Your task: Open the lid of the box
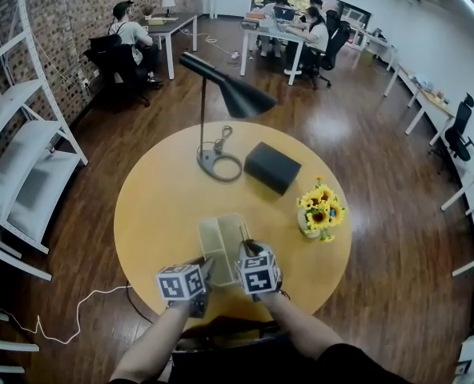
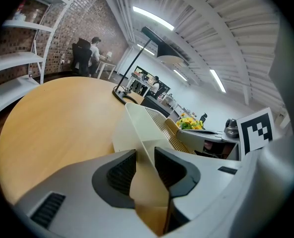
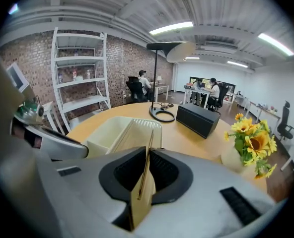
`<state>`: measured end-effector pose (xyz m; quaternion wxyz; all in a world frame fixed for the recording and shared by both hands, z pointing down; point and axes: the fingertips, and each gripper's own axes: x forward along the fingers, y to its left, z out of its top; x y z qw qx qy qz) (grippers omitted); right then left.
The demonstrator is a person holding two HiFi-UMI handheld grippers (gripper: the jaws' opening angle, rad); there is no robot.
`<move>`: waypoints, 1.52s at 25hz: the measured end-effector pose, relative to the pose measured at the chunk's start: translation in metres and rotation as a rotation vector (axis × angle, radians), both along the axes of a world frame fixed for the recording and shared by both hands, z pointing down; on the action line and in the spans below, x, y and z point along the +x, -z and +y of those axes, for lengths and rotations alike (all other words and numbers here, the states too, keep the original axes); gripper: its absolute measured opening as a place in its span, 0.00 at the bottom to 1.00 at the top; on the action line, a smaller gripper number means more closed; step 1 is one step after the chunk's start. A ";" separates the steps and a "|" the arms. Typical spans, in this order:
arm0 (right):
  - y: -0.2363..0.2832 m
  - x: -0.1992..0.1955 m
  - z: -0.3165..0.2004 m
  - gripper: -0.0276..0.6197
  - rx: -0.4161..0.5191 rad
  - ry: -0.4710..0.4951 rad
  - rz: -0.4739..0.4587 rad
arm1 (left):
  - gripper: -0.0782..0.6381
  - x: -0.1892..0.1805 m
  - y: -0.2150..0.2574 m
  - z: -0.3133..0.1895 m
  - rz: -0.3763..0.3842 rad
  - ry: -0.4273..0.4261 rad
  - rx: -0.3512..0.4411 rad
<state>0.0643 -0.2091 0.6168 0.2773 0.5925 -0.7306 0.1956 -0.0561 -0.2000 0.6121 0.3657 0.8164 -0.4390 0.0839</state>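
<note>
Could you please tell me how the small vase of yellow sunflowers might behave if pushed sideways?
The small pale vase of yellow sunflowers looks top-heavy, its blooms spreading wider than the base, so it would probably tip. On the smooth round wooden table it might slide first.

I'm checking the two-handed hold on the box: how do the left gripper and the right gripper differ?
The left gripper is shut on a side wall of the cream box; the right gripper is shut on a thin upright panel, apparently the lid. The left gripper's jaws stand wider apart than the right gripper's, which nearly meet. Both work at the box's near end.
</note>
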 end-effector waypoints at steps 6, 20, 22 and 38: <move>0.008 -0.003 0.002 0.08 0.020 -0.010 -0.033 | 0.26 -0.003 -0.004 -0.001 -0.015 0.010 -0.012; 0.090 0.019 -0.003 0.06 0.202 -0.021 -0.164 | 0.27 0.007 -0.004 -0.002 -0.049 -0.006 -0.004; 0.090 0.045 -0.001 0.06 0.211 -0.046 -0.124 | 0.27 0.007 -0.003 -0.002 -0.046 -0.008 -0.004; -0.084 0.166 0.055 0.07 -0.107 -0.255 0.066 | 0.27 0.003 -0.003 0.000 -0.060 0.005 -0.003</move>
